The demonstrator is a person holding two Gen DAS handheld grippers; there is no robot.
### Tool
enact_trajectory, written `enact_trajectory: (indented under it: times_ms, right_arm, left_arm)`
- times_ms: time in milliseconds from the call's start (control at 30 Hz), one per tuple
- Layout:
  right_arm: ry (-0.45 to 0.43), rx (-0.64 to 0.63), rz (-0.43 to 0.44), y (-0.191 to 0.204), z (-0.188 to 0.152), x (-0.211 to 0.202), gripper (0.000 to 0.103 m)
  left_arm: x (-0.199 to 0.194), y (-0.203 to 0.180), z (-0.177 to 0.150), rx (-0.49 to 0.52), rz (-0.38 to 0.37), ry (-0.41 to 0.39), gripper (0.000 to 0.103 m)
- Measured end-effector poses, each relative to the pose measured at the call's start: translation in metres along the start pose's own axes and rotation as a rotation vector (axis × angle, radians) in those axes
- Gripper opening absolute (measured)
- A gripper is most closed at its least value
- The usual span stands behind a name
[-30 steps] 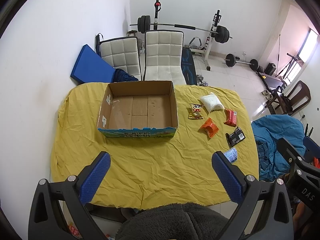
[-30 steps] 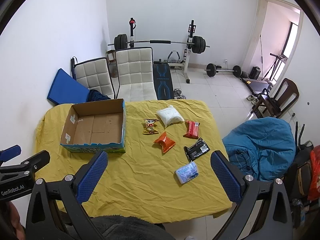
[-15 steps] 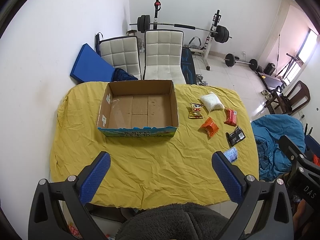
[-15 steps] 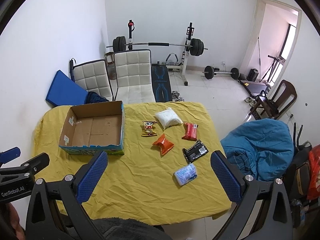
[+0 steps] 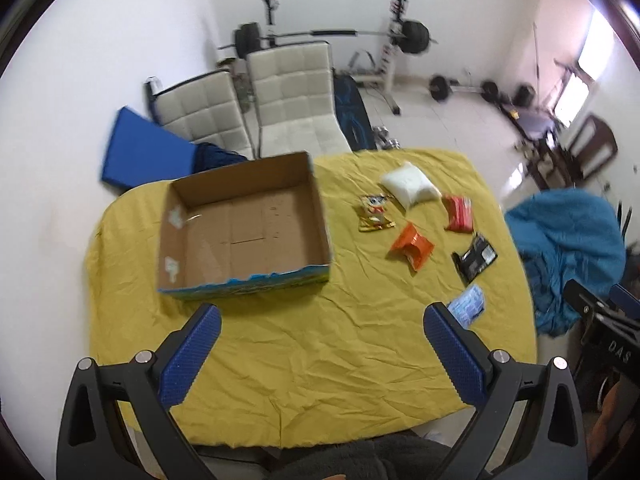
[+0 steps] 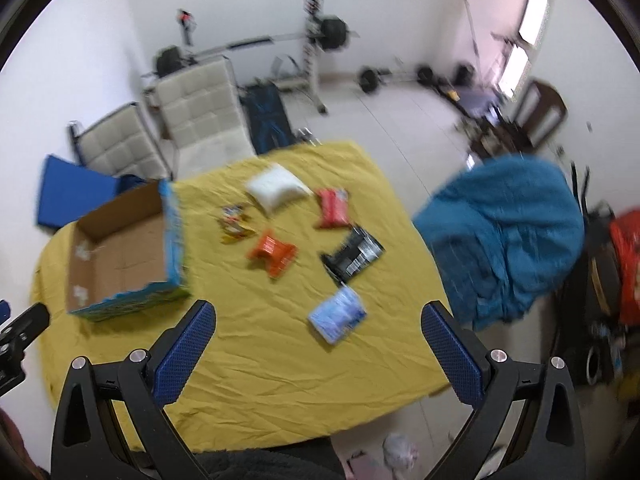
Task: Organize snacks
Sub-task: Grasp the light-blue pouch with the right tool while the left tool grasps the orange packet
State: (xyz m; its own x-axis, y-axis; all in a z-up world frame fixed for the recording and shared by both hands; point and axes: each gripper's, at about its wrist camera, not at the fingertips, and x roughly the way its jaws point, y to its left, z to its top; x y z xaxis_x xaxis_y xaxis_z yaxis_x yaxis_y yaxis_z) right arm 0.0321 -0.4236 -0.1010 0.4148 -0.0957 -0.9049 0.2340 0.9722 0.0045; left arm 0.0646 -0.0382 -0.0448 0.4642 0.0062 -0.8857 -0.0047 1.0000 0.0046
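Note:
An empty cardboard box [image 5: 244,224] [image 6: 120,252] sits on the left of the yellow-covered table [image 5: 320,360] [image 6: 280,340]. To its right lie several snack packs: a white bag [image 5: 408,186] [image 6: 276,190], a yellow cartoon pack [image 5: 374,216] [image 6: 234,224], an orange pack [image 5: 412,246] [image 6: 274,252], a red pack [image 5: 458,214] [image 6: 332,208], a black pack [image 5: 474,258] [image 6: 354,256] and a light blue pack [image 5: 468,304] [image 6: 338,314]. My left gripper [image 5: 320,344] and right gripper [image 6: 318,342] hover open above the table's near side, holding nothing.
Two white padded chairs [image 5: 292,108] and a blue mat [image 5: 148,152] stand behind the table, with a barbell rack [image 5: 396,40] beyond. A blue blanket heap [image 6: 508,236] lies to the right of the table. The white wall is close on the left.
Both grippers have swung and tilted toward the right, the right one more and with motion blur; the snacks now sit nearer the centre of its view. Nothing on the table has moved.

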Motion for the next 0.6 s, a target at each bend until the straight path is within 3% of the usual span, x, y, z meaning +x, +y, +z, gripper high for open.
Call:
enact_trajectory:
  times_ms: [200, 400, 600]
  right_arm:
    - [0.165, 0.094, -0.044, -0.048, -0.005, 0.105, 0.103]
    - [0.322, 0.159, -0.093, -0.069, -0.025, 0.223, 0.103]
    - [0.524, 0.365, 0.012, -0.083, -0.053, 0.331, 0.103]
  left_arm:
    - [0.075, -0.048, 0.012, 0.105, 0.004, 0.102, 0.103]
    - [0.149, -0.085, 0.018, 0.135, -0.007, 0.201, 0.103]
    - [0.222, -0.099, 0.019, 0.080, -0.037, 0.346, 0.103]
